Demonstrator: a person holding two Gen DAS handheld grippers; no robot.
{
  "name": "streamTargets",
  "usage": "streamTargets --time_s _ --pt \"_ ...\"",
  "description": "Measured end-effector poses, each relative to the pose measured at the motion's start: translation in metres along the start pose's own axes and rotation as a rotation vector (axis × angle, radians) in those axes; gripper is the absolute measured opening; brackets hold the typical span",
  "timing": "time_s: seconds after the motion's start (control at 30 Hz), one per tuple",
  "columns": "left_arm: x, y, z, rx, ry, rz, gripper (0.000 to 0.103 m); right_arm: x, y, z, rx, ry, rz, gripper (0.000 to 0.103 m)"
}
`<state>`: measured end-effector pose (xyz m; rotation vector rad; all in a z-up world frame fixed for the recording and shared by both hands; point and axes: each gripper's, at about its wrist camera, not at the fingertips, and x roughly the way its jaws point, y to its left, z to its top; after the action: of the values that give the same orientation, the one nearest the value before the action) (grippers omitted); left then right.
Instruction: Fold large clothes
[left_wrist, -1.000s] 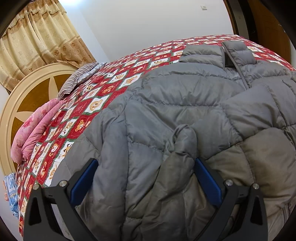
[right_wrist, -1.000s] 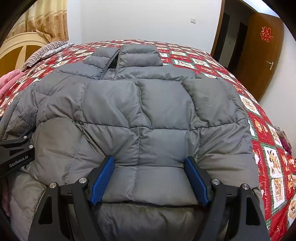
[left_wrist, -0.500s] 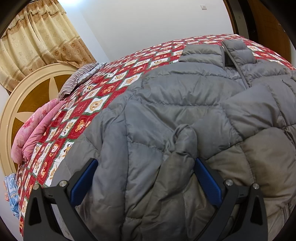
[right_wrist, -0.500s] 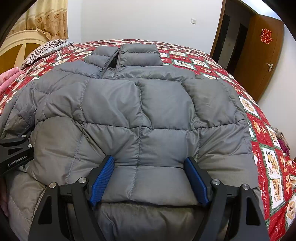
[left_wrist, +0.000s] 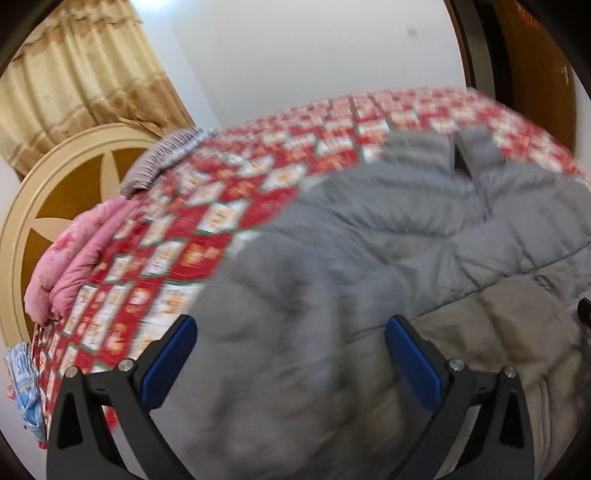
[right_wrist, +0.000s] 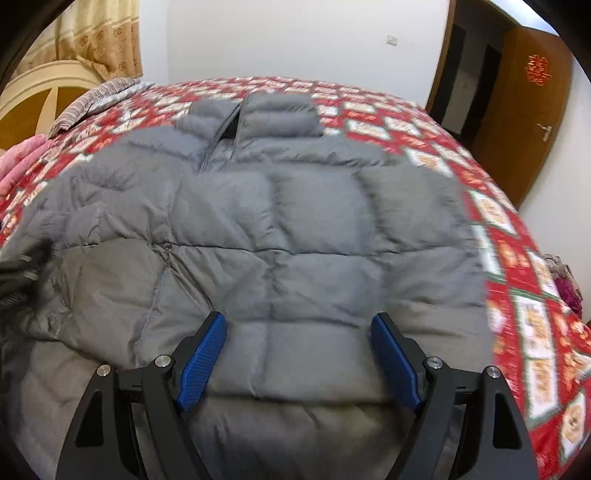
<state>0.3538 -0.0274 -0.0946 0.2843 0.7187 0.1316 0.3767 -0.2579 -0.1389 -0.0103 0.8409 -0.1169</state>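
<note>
A large grey quilted down jacket (right_wrist: 295, 221) lies spread on the bed, collar (right_wrist: 258, 114) at the far end, sleeves folded in over the body. It also fills the left wrist view (left_wrist: 369, 258), which is blurred. My left gripper (left_wrist: 290, 350) is open and empty above the jacket's left side. My right gripper (right_wrist: 299, 350) is open and empty above the jacket's lower middle, near the edge of the folded sleeve. The left gripper's body shows blurred at the left edge of the right wrist view (right_wrist: 18, 277).
The bed has a red patterned quilt (left_wrist: 221, 206). A pink blanket (left_wrist: 70, 258) and a striped pillow (left_wrist: 162, 162) lie by the round headboard (left_wrist: 55, 192) on the left. A wooden door (right_wrist: 517, 110) stands at the right. Curtains (left_wrist: 74, 92) hang behind the headboard.
Both grippers have lifted and pulled back from the jacket, with motion blur. The left view swung left, showing more quilt. The raised fold between the left fingers is no longer there.
</note>
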Motion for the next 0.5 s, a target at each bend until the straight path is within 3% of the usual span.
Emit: streamTargets --time_s 0.13,0.2,0.33,0.4,0.5 --pt "-0.035 0.073 -0.037 0.006 -0.038 0.074 0.103 -0.044 -0.008 -0.028 0.003 -0.007 0.097 0.083" --pt "-0.038 0.112 -0.066 -0.013 -0.005 0.124 0.103 -0.064 -0.007 -0.048 -0.029 -0.021 0.121 0.083" --pt "-0.028 0.183 -0.128 -0.143 0.123 0.166 0.103 -0.094 -0.005 -0.084 -0.065 -0.062 0.144 0.083" --pt "-0.023 0.203 -0.152 -0.205 0.173 0.161 0.103 -0.102 -0.006 -0.097 -0.04 -0.065 0.166 0.083" --pt "-0.012 0.218 -0.18 -0.313 0.254 0.095 0.103 -0.11 -0.007 -0.111 0.001 -0.078 0.183 0.083"
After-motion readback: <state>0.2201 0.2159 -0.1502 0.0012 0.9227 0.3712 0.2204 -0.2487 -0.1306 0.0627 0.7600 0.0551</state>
